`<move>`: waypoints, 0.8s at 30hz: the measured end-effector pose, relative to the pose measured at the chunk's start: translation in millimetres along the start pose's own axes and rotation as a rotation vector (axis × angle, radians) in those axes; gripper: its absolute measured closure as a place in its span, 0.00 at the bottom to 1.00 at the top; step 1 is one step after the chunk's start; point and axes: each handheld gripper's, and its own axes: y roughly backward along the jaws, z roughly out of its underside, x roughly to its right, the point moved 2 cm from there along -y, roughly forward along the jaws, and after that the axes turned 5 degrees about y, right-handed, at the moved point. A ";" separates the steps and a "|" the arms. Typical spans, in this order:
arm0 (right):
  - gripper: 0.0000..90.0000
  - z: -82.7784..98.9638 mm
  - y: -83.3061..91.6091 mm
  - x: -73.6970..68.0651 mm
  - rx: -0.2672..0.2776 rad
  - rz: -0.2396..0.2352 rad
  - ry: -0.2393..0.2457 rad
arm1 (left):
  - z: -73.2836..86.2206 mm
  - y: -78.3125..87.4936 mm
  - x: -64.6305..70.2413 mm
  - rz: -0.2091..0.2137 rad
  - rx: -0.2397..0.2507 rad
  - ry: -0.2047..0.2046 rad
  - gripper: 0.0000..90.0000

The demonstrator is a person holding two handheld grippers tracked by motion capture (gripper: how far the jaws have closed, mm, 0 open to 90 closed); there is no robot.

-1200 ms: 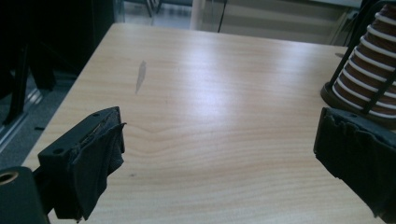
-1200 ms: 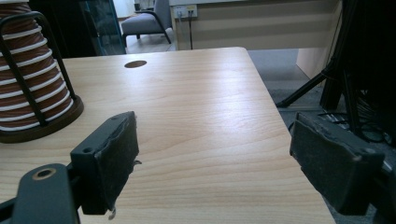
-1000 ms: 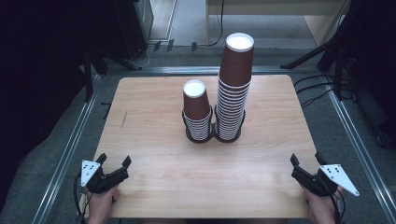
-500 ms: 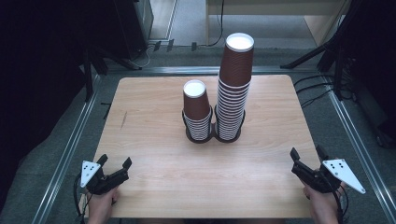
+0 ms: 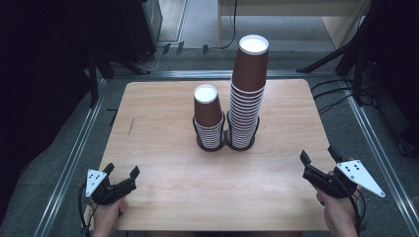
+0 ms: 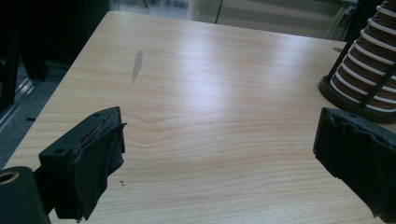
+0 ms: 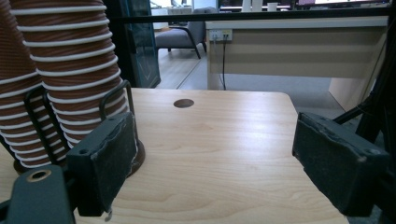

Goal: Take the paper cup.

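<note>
Where ribbed paper cups [image 5: 245, 94] nest, woodgrain table [image 5: 163, 123]

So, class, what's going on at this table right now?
A person holds a gripper in each hand at the near edge of a wooden table. The left gripper and right gripper are both open and empty. Mid-table, a short cup stack and a tall cup stack stand untouched in a black holder.

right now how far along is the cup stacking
Barely begun. Two stacks of brown paper cups sit in the black wire holder: a short stack and a tall stack. The left gripper and right gripper are both open and empty at the near table edge. Every cup move still remains.
</note>
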 end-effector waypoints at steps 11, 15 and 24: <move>0.13 -19.2 -4.3 -6.8 0.021 -0.025 0.002 | 0.9 0.0 2.1 0.002 -0.005 -0.013 0.03; 0.12 -26.2 -6.8 -11.4 0.025 -0.040 0.002 | 1.1 -0.3 2.9 0.002 -0.005 -0.022 0.03; 0.10 -41.1 -16.0 -23.1 0.042 -0.075 0.018 | 2.0 -0.9 5.2 -0.001 -0.009 -0.038 0.03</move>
